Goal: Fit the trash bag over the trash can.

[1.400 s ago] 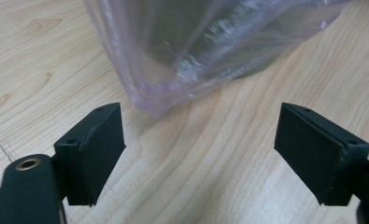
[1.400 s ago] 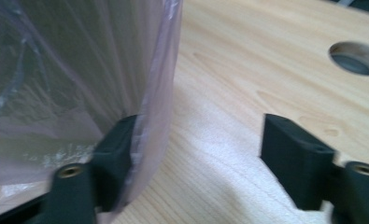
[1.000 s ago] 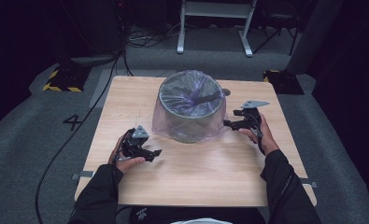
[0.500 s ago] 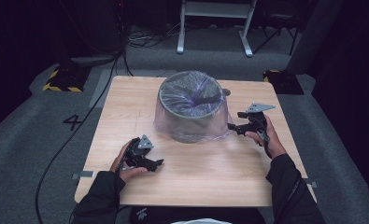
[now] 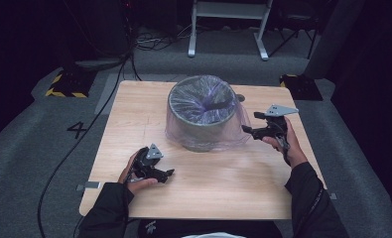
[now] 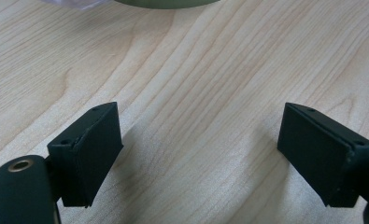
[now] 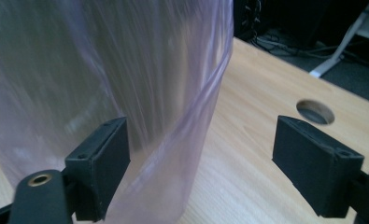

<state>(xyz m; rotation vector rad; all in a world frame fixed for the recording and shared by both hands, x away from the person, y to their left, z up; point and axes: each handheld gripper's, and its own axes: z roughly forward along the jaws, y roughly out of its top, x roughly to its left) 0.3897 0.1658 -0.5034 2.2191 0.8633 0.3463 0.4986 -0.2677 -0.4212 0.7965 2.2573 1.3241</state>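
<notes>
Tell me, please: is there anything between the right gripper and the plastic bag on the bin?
Nothing visible is in the way. The right gripper is open at the right side of the bag; the film's edge hangs between its jaws, not pinched. Beside it is bare table.

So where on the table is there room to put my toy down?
The table is bare left of the bin, and along the near edge between the left claw and the right hand. It is crowded right of the bin, where the plastic bag meets the right claw.
</notes>
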